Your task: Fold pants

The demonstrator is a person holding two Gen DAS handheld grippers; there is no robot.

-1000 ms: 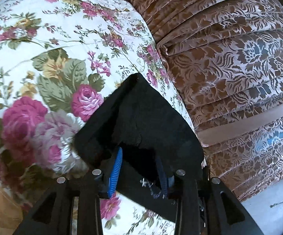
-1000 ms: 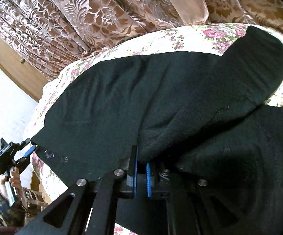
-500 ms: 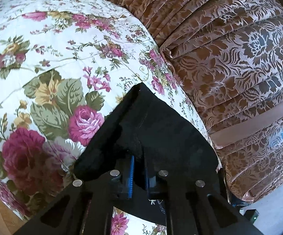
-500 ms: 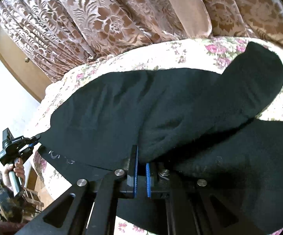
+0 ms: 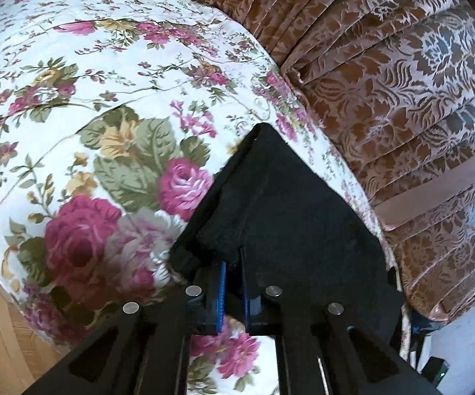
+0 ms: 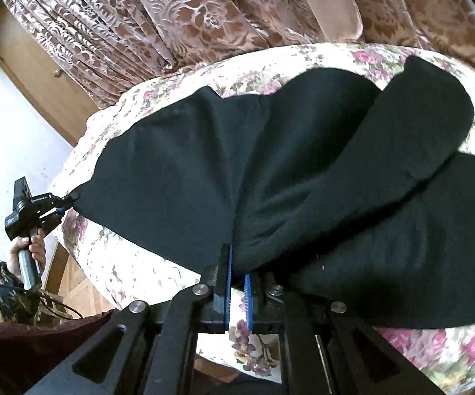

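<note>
Both jaws are clenching soft, floppy black pants (image 6: 270, 164) at their edges on the floral bedspread (image 5: 72, 98) (left gripper (image 5: 232, 271) at a corner, right gripper (image 6: 237, 265) at the near edge), so they are sagging between grips.

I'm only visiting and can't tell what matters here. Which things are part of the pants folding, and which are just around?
In the job:
- black pants
- left gripper, clamped on a corner
- right gripper, clamped on an edge

Just around:
- flowered bedspread
- brown curtains
- wooden door
</note>
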